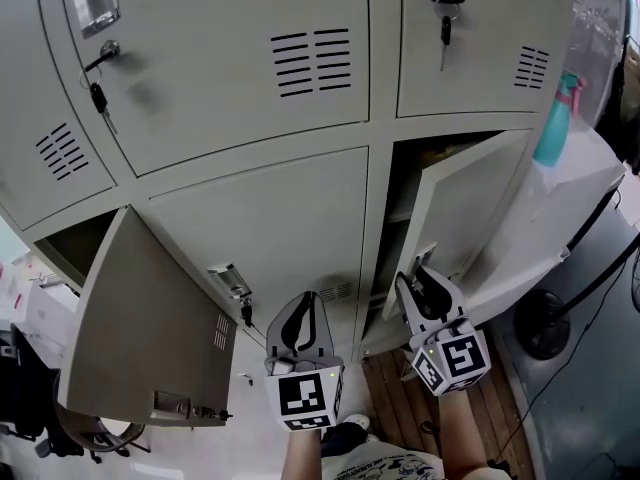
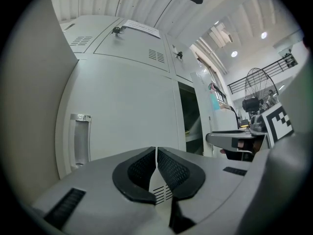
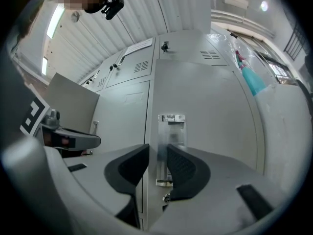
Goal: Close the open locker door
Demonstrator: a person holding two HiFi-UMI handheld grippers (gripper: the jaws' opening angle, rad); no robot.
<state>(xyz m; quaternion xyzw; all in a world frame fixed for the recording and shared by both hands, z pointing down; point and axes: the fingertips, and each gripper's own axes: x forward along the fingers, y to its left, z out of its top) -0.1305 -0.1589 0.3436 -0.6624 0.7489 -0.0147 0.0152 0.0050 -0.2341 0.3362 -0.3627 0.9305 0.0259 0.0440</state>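
Note:
The grey lower-right locker door (image 1: 470,203) stands ajar, its free edge swung out toward me. My right gripper (image 1: 413,281) is at that edge, just below the small latch tab. In the right gripper view the door (image 3: 210,111) fills the frame. The right gripper (image 3: 157,153) is open, and through the narrow gap between its pads I see the door's edge strip and the metal handle plate (image 3: 171,126). I cannot tell whether the pads touch the door. My left gripper (image 1: 303,305) hangs in front of the closed middle door (image 2: 127,111). The left gripper (image 2: 156,153) is shut on nothing.
A second locker door (image 1: 150,318) at the lower left hangs wide open toward me. Keys dangle from the upper locks (image 1: 98,93) (image 1: 445,18). A teal spray bottle (image 1: 555,118) stands on a white surface to the right. A fan base and cables (image 1: 545,328) lie on the floor.

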